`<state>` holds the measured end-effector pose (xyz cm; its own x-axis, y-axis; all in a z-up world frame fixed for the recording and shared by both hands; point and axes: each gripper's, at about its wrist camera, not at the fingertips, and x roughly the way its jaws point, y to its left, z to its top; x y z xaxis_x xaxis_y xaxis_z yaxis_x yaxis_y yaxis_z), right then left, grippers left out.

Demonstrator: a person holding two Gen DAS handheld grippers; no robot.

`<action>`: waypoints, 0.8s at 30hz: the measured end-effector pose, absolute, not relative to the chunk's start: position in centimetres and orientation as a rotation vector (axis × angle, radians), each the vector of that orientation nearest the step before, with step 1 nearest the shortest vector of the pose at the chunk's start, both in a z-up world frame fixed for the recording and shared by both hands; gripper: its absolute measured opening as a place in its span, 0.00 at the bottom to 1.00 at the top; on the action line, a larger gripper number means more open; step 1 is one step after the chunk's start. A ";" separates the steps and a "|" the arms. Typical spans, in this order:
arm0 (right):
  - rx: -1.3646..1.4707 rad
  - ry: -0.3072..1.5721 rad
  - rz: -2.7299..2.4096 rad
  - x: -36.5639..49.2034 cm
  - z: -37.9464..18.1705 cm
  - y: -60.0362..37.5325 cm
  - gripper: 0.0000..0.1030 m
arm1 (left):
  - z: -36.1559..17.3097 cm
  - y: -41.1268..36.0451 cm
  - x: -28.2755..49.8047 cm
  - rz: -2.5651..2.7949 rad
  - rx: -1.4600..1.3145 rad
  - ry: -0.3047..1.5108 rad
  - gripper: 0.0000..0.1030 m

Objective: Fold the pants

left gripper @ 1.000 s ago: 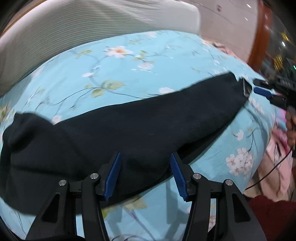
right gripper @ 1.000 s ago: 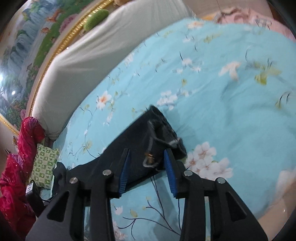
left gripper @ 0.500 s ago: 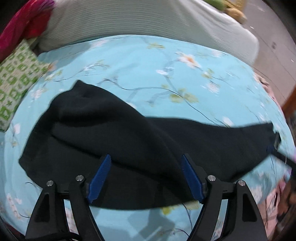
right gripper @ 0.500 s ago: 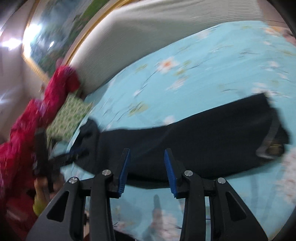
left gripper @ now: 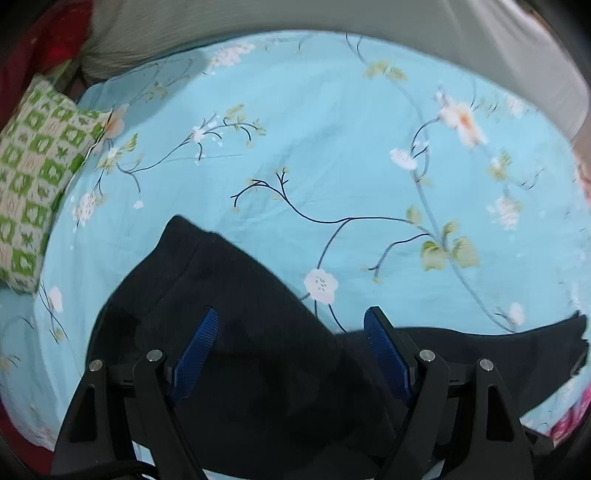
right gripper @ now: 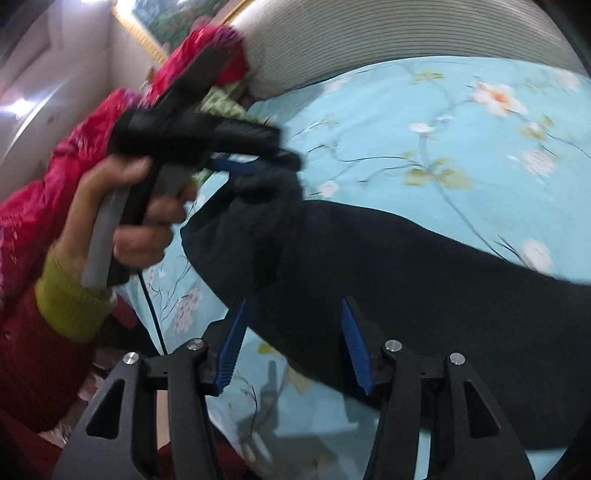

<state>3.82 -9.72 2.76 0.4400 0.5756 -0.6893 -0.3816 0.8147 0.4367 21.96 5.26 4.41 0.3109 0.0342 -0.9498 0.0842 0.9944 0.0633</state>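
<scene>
Left wrist view: left gripper (left gripper: 291, 350) spread wide, clamping nothing, over black pants (left gripper: 236, 306) lying from 7 to 4 o'clock on floral sheet (left gripper: 332, 147); checked cushion (left gripper: 40, 177) at 9.

Right wrist view: right gripper (right gripper: 295, 350) apart, empty, above pants at 3–6 o'clock.

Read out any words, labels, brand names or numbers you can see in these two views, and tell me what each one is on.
None: no readable text in either view.
The black pants show no tag or logo.
The floral bedsheet and the green checked pillow carry only patterns.
The left tool and right tool show no markings.
The framed painting is too blurred to tell.
</scene>
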 end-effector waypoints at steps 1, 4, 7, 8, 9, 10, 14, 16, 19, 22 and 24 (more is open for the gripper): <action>0.220 0.948 0.608 4.1 2.5 -9.3 0.52 | 3.8 4.9 22.7 -0.010 0.142 1.276 0.79; 0.172 0.967 0.628 5.3 1.8 -7.6 0.52 | 2.2 4.5 24.0 0.037 0.212 1.329 0.79; 0.127 0.980 0.633 6.1 1.0 -6.3 0.52 | 1.1 4.6 24.3 0.061 0.261 1.346 0.69; 0.116 0.979 0.634 6.2 0.8 -5.9 0.52 | 0.9 4.6 24.2 0.051 0.265 1.348 0.57; 0.102 0.976 0.632 6.2 0.7 -5.7 0.52 | 0.8 4.7 24.0 0.046 0.265 1.347 0.41; 0.095 0.972 0.631 6.3 0.8 -5.5 0.52 | 0.7 4.9 23.8 0.040 0.263 1.346 0.35; 0.071 0.953 0.632 6.6 0.8 -4.9 0.52 | 2.0 5.8 22.3 0.015 0.210 1.282 0.11; 0.060 0.942 0.630 6.7 1.0 -4.7 0.52 | 3.0 6.4 21.4 0.002 0.171 1.242 0.08; 0.046 0.930 0.635 6.8 1.1 -4.5 0.52 | 4.8 7.7 19.4 -0.023 0.087 1.174 0.06; 0.022 0.920 0.637 6.5 0.8 -4.2 0.52 | 6.3 9.3 17.2 -0.046 0.006 1.101 0.06; 0.006 0.919 0.634 6.4 0.6 -3.7 0.52 | 6.8 9.7 16.2 -0.055 -0.019 1.078 0.05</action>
